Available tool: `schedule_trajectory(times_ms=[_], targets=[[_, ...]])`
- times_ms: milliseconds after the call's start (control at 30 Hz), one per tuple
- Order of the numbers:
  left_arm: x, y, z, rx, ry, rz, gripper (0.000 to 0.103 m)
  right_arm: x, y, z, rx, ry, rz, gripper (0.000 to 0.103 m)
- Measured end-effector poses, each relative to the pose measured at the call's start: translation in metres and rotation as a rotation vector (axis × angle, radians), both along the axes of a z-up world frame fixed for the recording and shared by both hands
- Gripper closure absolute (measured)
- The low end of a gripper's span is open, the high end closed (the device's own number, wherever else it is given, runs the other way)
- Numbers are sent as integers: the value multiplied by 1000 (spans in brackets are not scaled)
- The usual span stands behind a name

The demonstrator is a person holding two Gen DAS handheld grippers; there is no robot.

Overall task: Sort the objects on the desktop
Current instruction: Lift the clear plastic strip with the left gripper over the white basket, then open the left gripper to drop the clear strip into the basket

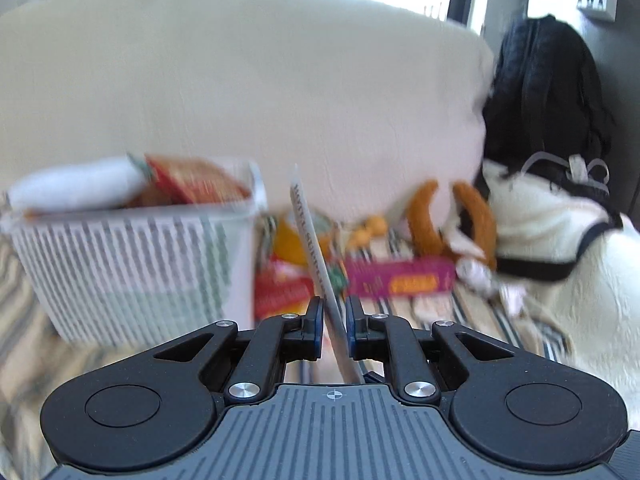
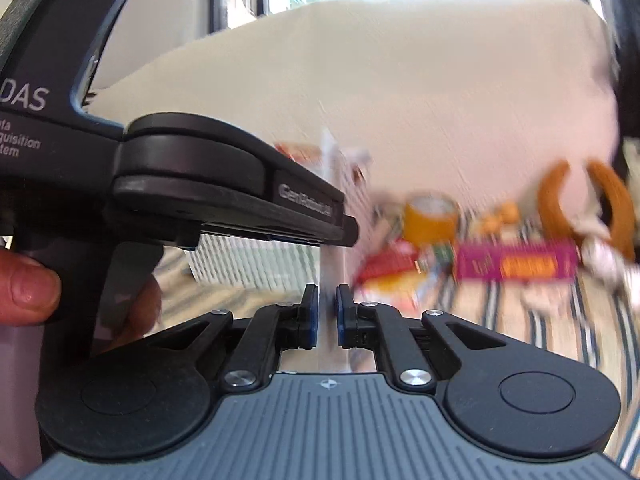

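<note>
The left gripper (image 1: 333, 318) pinches a thin card (image 1: 310, 232) by its lower edge; the right gripper (image 2: 328, 312) sits nearly closed on the same card (image 2: 334, 216). Tilted, it could slip short of the basket (image 1: 132, 256) amid the clutter.

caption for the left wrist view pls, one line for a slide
Left gripper pinching a thin white packet upright, beside a white basket on a striped cloth.

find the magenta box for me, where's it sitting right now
The magenta box lies flat on the striped cloth, right of centre in both wrist views, just right of the orange tape roll and below the brown plush toy.
</note>
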State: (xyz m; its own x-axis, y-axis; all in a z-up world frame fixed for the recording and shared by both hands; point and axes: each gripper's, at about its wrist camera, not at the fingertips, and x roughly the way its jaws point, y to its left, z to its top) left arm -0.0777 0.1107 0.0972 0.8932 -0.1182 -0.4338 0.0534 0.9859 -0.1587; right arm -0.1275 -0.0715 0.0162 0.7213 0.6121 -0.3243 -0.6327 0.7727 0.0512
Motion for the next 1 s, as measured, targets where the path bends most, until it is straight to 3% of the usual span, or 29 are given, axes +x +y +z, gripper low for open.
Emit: schedule_trajectory(times_ms=[167, 233, 367, 500, 667, 733, 967, 1000], targets=[[28, 24, 49, 85, -78, 42, 94, 20, 38, 52, 12, -101, 40, 93], [46, 38, 67, 76, -83, 52, 95, 35, 54, 68, 5, -127, 38, 95], [83, 60, 87, 75, -79, 47, 95, 72, 75, 88, 25, -105, 35, 95], [123, 73, 83, 99, -44, 58, 94, 113, 93, 83, 22, -37, 18, 96], [164, 93, 50, 88, 60, 133, 94, 153, 108, 52, 10, 79, -1, 96], [167, 101, 40, 80, 64, 153, 94, 159, 105, 42, 20, 103, 0, 96], [150, 114, 35, 31, 69, 164, 63, 171, 80, 41, 99, 118, 8, 92], [146, 113, 38, 29, 61, 151, 53, 169, 76, 42, 102, 113, 15, 92]])
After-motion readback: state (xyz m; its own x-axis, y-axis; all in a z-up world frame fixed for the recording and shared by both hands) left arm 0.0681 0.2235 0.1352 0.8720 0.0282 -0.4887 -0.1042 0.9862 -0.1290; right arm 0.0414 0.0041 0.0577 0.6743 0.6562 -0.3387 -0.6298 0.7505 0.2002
